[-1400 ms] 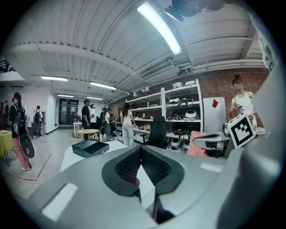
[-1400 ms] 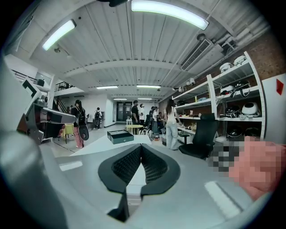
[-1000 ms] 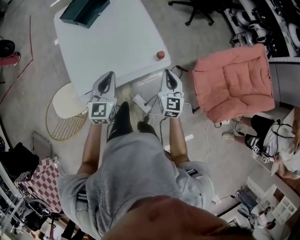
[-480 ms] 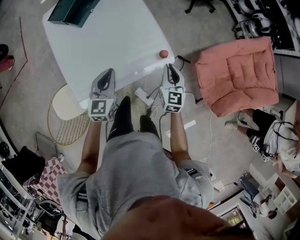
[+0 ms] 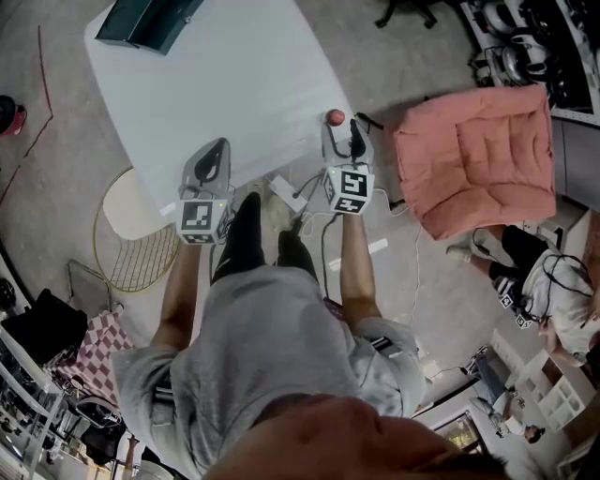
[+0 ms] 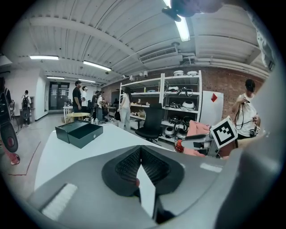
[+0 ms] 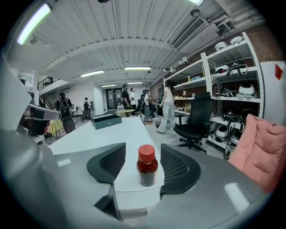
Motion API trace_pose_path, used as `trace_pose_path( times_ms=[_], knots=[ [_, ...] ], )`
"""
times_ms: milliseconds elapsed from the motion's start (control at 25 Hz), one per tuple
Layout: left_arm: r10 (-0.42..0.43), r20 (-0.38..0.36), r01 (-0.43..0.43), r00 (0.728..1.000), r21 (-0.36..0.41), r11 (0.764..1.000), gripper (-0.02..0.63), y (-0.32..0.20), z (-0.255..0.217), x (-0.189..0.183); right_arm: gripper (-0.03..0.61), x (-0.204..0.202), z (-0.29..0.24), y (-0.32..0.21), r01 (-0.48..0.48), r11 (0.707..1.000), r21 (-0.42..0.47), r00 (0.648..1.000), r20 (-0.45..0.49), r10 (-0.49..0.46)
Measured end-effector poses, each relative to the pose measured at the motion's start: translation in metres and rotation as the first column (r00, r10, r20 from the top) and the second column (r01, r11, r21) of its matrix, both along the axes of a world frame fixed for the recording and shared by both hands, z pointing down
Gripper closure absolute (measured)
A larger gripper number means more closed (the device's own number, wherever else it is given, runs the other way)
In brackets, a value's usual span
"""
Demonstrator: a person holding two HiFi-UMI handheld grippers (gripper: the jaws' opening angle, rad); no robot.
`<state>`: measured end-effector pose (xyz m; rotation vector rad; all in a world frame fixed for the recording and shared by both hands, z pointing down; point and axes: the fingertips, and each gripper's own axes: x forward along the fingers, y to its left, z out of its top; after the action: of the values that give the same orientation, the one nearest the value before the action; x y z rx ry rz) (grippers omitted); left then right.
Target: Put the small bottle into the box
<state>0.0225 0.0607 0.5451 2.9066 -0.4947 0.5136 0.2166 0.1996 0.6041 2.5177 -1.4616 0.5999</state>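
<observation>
At the lower right corner of the white desk (image 5: 234,84), the small bottle (image 5: 335,117) with a red cap stands upright. The right tongs (image 5: 341,134) have just been opening and stand wide around it, not touching. The left tongs (image 5: 215,150) are pressed together, holding nothing. The dark green box (image 5: 145,21) sits open at the upper left.

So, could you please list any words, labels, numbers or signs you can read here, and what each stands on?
No words or numbers can be read.
Box: a small round mark on its side, too small to read.
Bottle: no label shows.
Marker cube: black-and-white square pattern, no lettering.
</observation>
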Motion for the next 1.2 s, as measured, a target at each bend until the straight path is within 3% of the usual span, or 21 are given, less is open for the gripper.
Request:
trace_pose_path(
  times_ms=[440, 680, 800, 1200],
  knots=[
    [0.021, 0.013, -0.021, 1.0, -0.013, 1.0, 0.603, -0.007, 0.009, 0.011, 0.35, 0.009, 0.015, -0.01, -0.009, 0.999, -0.037, 1.0, 0.001, 0.009],
    [0.016, 0.017, -0.015, 1.0, -0.018, 1.0, 0.603, -0.006, 0.013, 0.013, 0.434, 0.019, 0.027, -0.01, -0.022, 0.997, -0.079, 1.0, 0.002, 0.022],
    [0.008, 0.015, -0.008, 1.0, -0.017, 1.0, 0.603, -0.008, 0.011, 0.013, 0.437, 0.02, 0.027, -0.01, -0.013, 0.996, -0.085, 1.0, 0.003, 0.013],
    [-0.02, -0.018, 0.02, 1.0, 0.005, 1.0, 0.603, -0.029, -0.009, 0.019, 0.439, 0.005, -0.013, -0.026, 0.046, 0.997, -0.056, 0.998, -0.028, -0.048]
  ],
)
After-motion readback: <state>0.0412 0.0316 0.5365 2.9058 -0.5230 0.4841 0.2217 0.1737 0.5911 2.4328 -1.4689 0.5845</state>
